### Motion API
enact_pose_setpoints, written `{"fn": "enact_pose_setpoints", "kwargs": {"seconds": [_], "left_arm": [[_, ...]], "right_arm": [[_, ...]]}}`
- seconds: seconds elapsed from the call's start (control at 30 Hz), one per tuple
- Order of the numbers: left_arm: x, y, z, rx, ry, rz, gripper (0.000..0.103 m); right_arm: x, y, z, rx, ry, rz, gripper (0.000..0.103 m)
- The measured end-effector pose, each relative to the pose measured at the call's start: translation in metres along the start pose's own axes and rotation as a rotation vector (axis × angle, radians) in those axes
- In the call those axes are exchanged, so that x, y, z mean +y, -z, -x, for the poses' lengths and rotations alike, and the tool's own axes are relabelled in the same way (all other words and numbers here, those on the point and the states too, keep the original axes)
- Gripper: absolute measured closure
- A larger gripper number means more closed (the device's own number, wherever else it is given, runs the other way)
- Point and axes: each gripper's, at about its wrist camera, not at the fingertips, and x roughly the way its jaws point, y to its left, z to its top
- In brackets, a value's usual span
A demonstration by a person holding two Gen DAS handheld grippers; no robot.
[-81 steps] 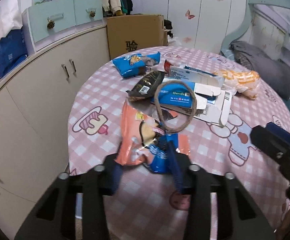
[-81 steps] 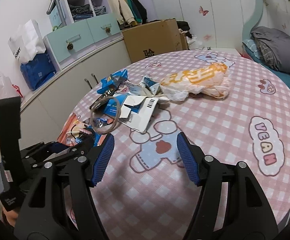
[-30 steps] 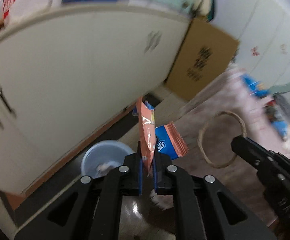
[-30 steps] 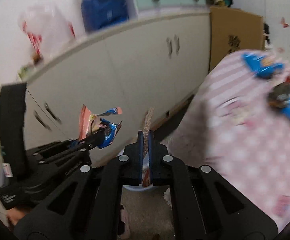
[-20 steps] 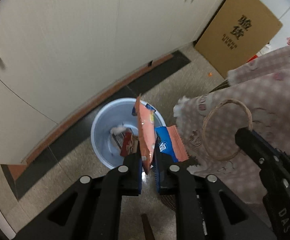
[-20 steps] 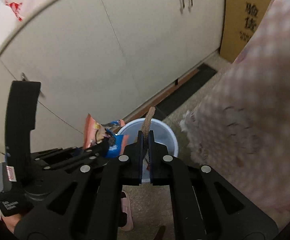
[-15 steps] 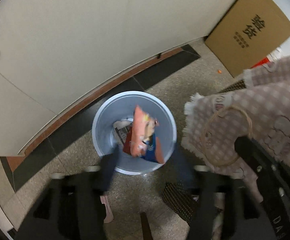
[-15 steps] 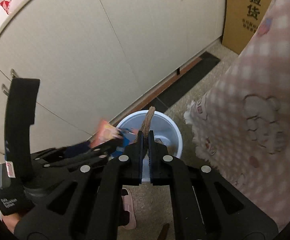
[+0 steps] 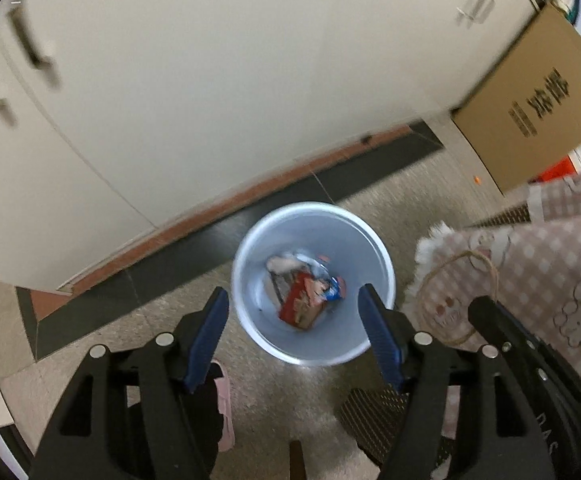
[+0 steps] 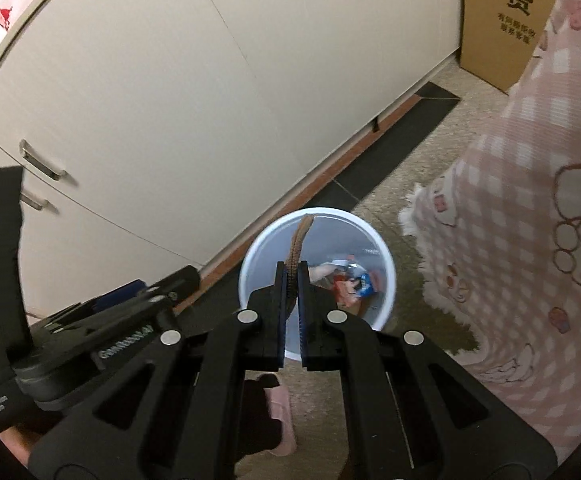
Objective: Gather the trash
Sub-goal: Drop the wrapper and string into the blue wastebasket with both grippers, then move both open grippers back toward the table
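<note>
Snack wrappers (image 9: pixel 308 298) lying at bottom of pale blue bin (image 9: pixel 250 320), at floor by cupboard. Above bin, left gripper (image 9: pixel 292 320), jaws just opened wide, nothing between. At 3 o'clock of bin, rope ring (image 9: pixel 456 296), clamped in closed right gripper (image 10: pixel 290 280), before checked tablecloth (image 9: pixel 550 264).

My left gripper (image 9: pixel 294 312) pointed steeply down, its jaws just opened with nothing between them. My right gripper (image 10: pixel 290 276) stayed clamped, angled downward too.
</note>
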Motion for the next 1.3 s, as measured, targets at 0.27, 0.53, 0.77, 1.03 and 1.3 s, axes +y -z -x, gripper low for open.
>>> {"fn": "enact_pose_setpoints", "kwargs": {"seconds": [0.27, 0.53, 0.77, 1.03, 1.3], "left_arm": [[0.021, -0.007, 0.038, -0.109, -0.077, 0.06, 0.031], [0.023, 0.004, 0.102, -0.209, -0.014, 0.079, 0.031], [0.012, 0.032, 0.187, -0.399, 0.021, 0.03, 0.03], [-0.024, 0.066, 0.271, -0.571, 0.066, -0.043, 0.027], [-0.086, 0.112, 0.317, -0.662, 0.133, -0.156, 0.026]], "right_arm": [[0.015, -0.009, -0.002, -0.011, -0.024, -0.009, 0.063], [0.042, 0.0, 0.064, -0.108, 0.028, 0.068, 0.057], [0.059, 0.02, 0.163, -0.296, 0.064, 0.125, 0.055], [0.049, 0.054, 0.257, -0.456, 0.112, 0.14, 0.053], [0.017, 0.089, 0.329, -0.573, 0.185, 0.094, 0.051]]}}
